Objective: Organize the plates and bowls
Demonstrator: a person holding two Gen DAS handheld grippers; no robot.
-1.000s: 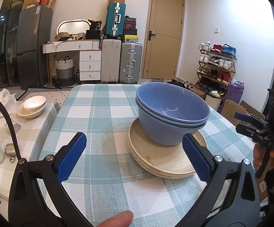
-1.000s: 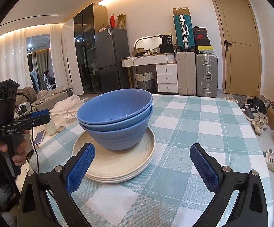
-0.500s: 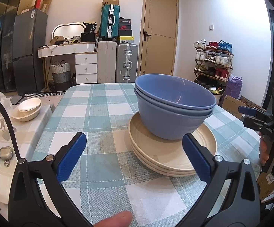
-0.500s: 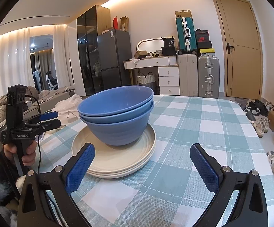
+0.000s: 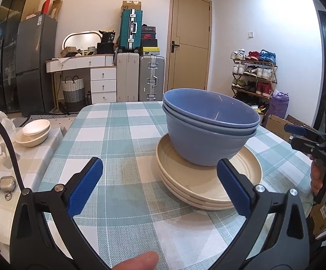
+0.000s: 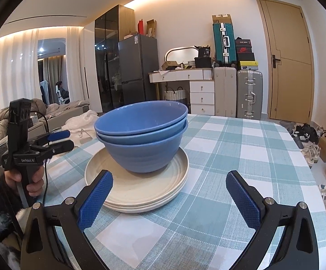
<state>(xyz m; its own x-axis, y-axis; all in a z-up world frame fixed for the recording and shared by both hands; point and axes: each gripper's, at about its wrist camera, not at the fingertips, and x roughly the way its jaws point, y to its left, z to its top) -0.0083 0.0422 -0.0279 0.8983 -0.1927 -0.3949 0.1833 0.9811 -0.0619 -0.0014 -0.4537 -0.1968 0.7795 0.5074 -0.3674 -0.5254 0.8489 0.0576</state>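
Both grippers, left [image 5: 159, 184] and right [image 6: 168, 198], gape wide, empty, near 2 blue bowls [image 6: 141, 139]; left handle reads "GenRobot.AI".

2 blue bowls [image 5: 210, 121], nested. 3 cream plates [image 5: 208, 180], stacked under them. 2 white bowls [image 5: 33, 131] on side surface. 2 claws: left claw [image 5: 160, 186], right claw [image 6: 168, 196]. 3 suitcases [image 5: 150, 78]. 1 fridge [image 5: 35, 65].

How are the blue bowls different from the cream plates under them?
The blue bowls are deep and two in number; the cream plates are shallow, wider, and seem to be three. The bowls sit on top, the plates lie directly on the checked tablecloth. Both are nested stacks, and no gripper is touching either.
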